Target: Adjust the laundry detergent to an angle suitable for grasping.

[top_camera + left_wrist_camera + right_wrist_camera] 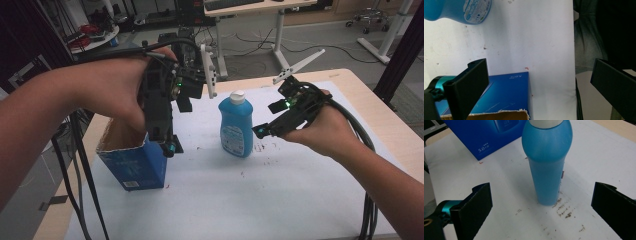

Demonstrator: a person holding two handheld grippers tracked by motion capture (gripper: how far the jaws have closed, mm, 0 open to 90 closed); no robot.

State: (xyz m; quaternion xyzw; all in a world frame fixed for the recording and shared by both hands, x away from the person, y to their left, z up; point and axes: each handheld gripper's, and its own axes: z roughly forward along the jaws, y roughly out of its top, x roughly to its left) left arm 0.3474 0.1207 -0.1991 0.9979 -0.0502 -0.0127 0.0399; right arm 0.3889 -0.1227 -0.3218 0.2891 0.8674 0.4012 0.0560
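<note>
A blue bottle (236, 125) with a white cap stands upright in the middle of the white table cover; it rises ahead between the jaws in the right gripper view (547, 162). A dark blue open-topped box (134, 162) stands at the left, its torn cardboard rim facing up (504, 96). My left gripper (171, 145) hangs open just above the box's right edge, pointing down. My right gripper (261, 131) is open, a little to the right of the bottle and apart from it. Nothing is between either pair of jaws.
The white sheet (260, 200) covers a wooden table (370, 100). Small brown specks (564, 211) lie by the bottle's base. Cables (367, 210) trail off the right front edge. Behind the table stand desk legs (277, 40) and an office chair base (372, 20).
</note>
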